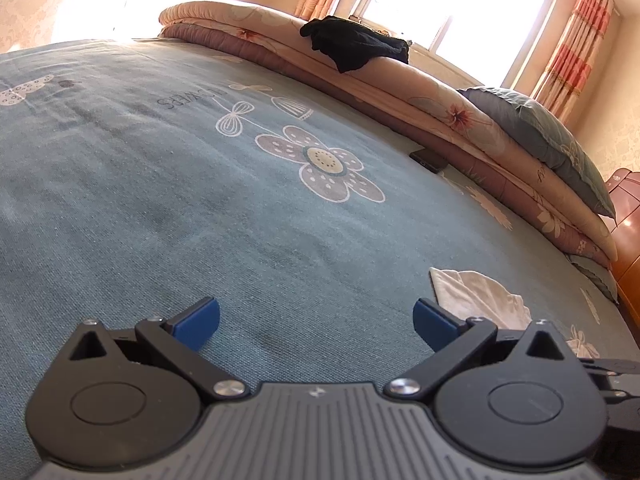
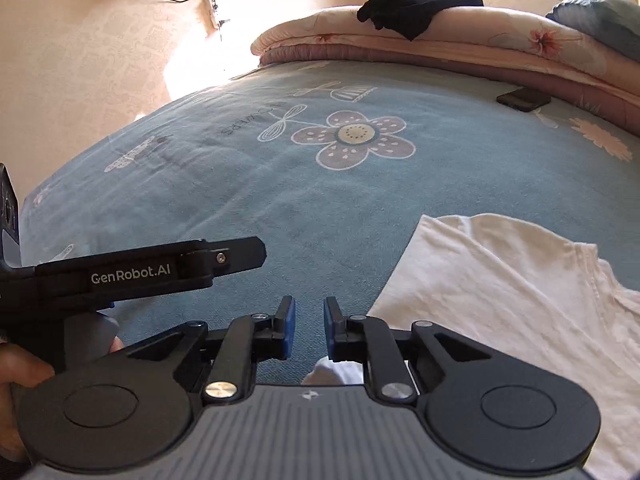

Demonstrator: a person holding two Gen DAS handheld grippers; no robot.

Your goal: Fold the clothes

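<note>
A white folded garment (image 2: 516, 292) lies on the blue flowered bed sheet (image 2: 280, 200) at the lower right of the right wrist view; it also shows in the left wrist view (image 1: 476, 296). My left gripper (image 1: 316, 322) is wide open and empty, low over the sheet, left of the white garment. My right gripper (image 2: 309, 326) has its blue pads a small gap apart with nothing between them, at the garment's left edge. A dark garment (image 1: 352, 42) lies on the folded quilt; it also shows in the right wrist view (image 2: 416, 6).
Folded floral quilts (image 1: 440, 108) and a blue pillow (image 1: 544, 136) line the far side of the bed. A dark phone (image 1: 430, 159) lies by the quilt. The other gripper's body (image 2: 140, 272) and a hand show at left in the right wrist view. A wooden cabinet (image 1: 628, 240) stands at right.
</note>
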